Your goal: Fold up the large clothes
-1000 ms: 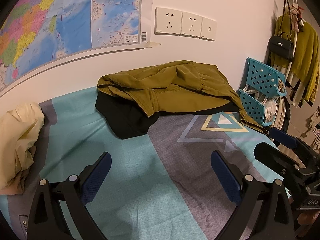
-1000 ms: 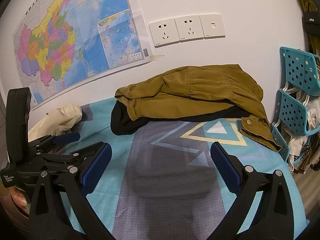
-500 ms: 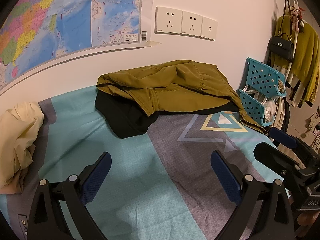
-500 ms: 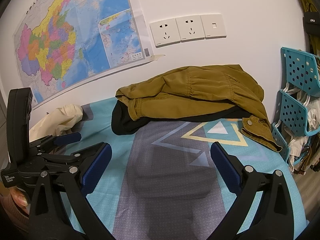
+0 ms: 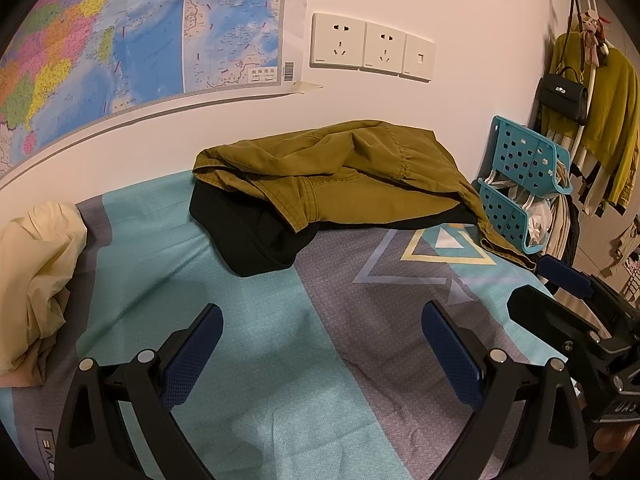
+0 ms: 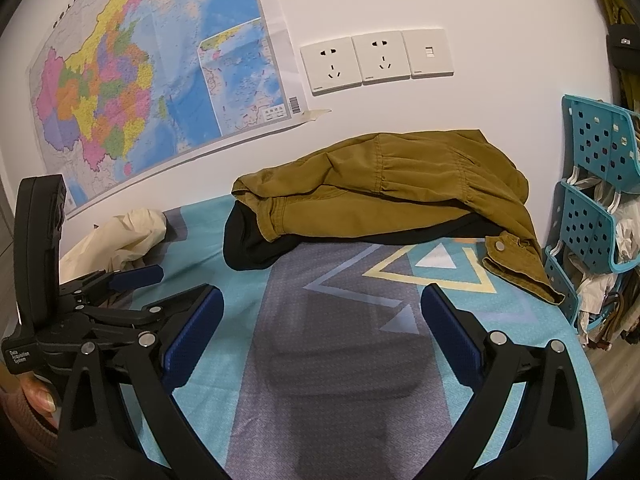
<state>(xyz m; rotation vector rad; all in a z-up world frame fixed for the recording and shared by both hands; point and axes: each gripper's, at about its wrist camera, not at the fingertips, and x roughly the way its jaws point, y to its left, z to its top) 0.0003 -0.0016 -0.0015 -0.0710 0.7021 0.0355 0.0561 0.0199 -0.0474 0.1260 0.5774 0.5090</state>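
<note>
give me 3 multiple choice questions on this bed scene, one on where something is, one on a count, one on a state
1. Where does the crumpled olive-brown jacket lie?
A. on a black garment by the wall
B. in the teal perforated plastic rack
C. on the floor

2. How many white wall plates sit in the row beside the map?
A. one
B. three
C. five

3. What state is the right gripper in?
A. shut on the jacket
B. shut on nothing
C. open, empty

Answers: 1 A, black cloth shows under the jacket's edge; 2 B, two sockets and a third plate; 3 C, its blue pads stand wide apart over the patterned bedsheet.
</note>
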